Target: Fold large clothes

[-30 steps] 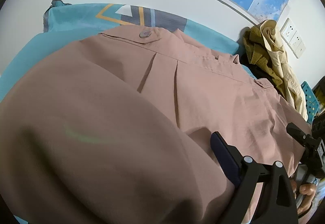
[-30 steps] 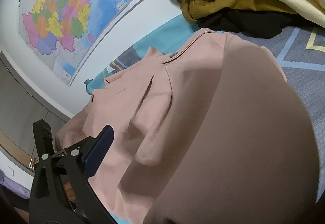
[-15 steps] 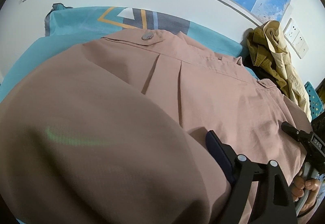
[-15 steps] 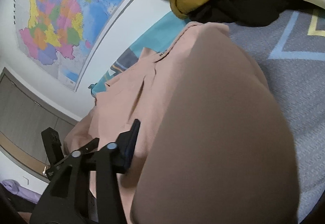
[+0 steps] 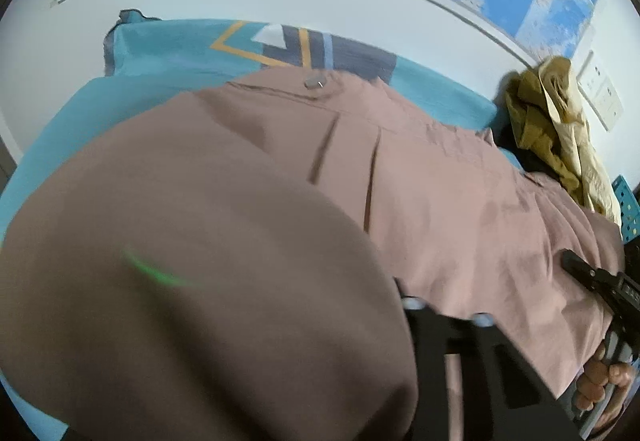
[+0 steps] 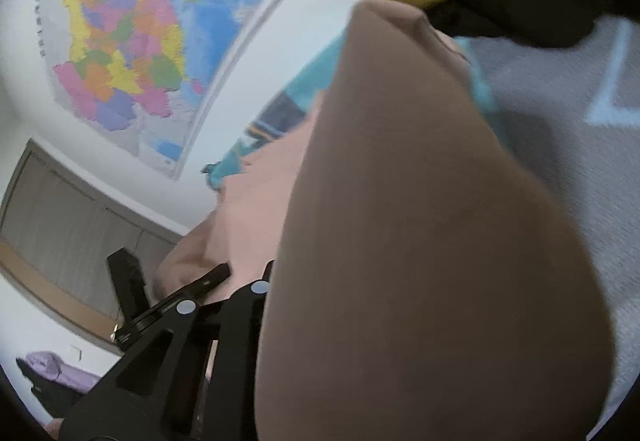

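Roughly midway, I judge: I have the pink garment (image 5: 460, 201) lifted by its near edge, its far part with the button tab lying spread on the teal bedcover (image 5: 168, 53), and the fold has not yet been laid down or squared. Fabric billows over both lenses, so the left gripper (image 5: 404, 305) and right gripper (image 6: 260, 281) each show only one black finger vanishing under the cloth; I take both to be pinching the hem, though I cannot tell how wide either pair of jaws stands.
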The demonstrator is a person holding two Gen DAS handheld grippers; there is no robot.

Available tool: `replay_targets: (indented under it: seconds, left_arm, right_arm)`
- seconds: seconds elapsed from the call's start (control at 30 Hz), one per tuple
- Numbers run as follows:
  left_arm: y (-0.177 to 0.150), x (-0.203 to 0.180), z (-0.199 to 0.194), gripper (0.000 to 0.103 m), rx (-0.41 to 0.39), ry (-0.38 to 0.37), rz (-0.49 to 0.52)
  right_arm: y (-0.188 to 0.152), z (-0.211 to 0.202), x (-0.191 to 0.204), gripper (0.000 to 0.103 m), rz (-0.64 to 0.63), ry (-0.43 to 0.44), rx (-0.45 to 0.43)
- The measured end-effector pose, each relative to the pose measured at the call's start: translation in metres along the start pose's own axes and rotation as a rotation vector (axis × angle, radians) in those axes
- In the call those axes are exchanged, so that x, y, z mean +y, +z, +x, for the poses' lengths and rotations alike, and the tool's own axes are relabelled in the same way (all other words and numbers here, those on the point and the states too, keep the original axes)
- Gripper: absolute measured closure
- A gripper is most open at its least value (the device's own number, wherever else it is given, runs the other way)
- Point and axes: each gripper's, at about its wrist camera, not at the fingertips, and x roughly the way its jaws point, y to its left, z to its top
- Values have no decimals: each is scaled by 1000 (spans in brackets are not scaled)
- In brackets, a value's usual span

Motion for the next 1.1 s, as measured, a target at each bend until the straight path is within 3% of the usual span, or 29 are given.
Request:
replay_targets:
  seconds: [0.2, 0.37, 0.6, 0.7, 0.77, 0.87, 0.93, 1.0, 1.07, 1.1]
  left_arm:
    - [49, 20, -26, 84, -94, -6, 13]
    - [95, 45, -45, 85, -166, 24, 13]
    - [169, 107, -78, 85, -297, 203, -15]
    - [184, 151, -95, 85, -384, 250, -64]
    - [180, 184, -96, 82, -409, 281, -113]
    - [158, 231, -63, 81, -338, 349, -160]
    - [137, 265, -23, 82, -197, 358, -220]
    - [115, 290, 6, 81, -107, 335, -278]
    - [106, 297, 10, 67, -112, 330, -288]
    - [104, 301, 7, 65, -115, 306, -306]
  right_arm:
    - [29, 4, 63, 85, -149, 38, -17]
    - [59, 36, 120, 85, -264, 59, -17]
    - [101, 106, 200, 87, -368, 153, -34]
    - [106, 144, 232, 87, -415, 229, -41]
    - [97, 175, 236, 87, -415, 278, 8]
    - [62, 233, 219, 86, -407, 245, 157]
    - [37, 272, 190, 85, -344, 185, 289]
    - [22, 288, 164, 77, -271, 168, 358]
    - [19, 283, 151, 67, -254, 172, 368]
    - [21, 275, 146, 54, -252, 168, 365]
